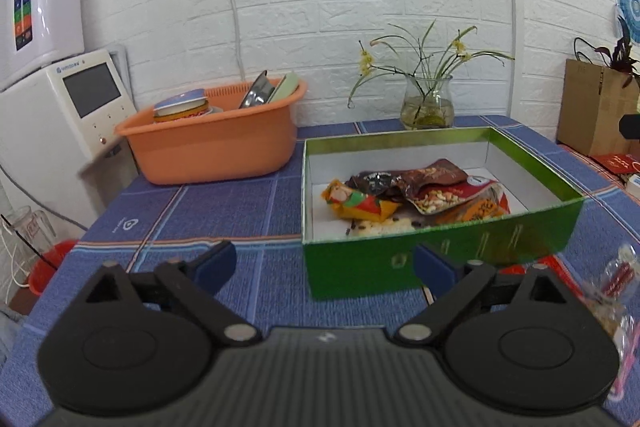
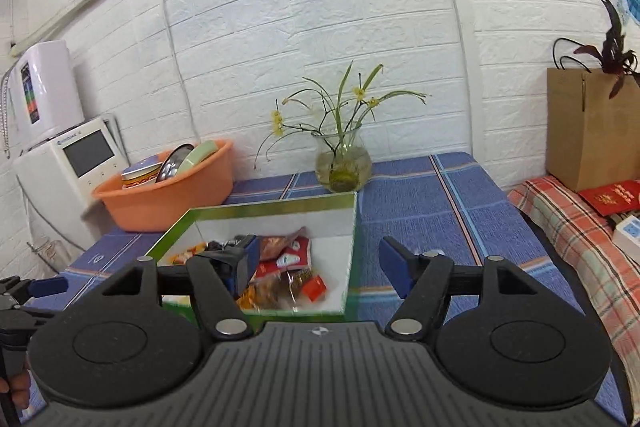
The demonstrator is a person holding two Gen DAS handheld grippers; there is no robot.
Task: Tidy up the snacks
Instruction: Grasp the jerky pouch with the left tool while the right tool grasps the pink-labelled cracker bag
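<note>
While several crinkled foil snack packets (image 1: 416, 199) lie inside the green cardboard box (image 1: 440, 255) ahead of both jaws | left gripper (image 1: 324, 263), right gripper (image 2: 318, 265): jaws spread, empty | one clear-wrapped snack (image 1: 616, 291) remains right of left jaws on blue checked worktop (image 1: 224, 203).

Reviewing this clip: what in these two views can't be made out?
- Blurred packet, left wrist view: cut by the right edge, contents unreadable.
- Snacks in the green box, right wrist view: partly hidden behind the right gripper, whose jaws are open.
- Box front text, left wrist view: smeared, and the left gripper, jaws open, covers part.
- Basin contents: mostly below its rim.
</note>
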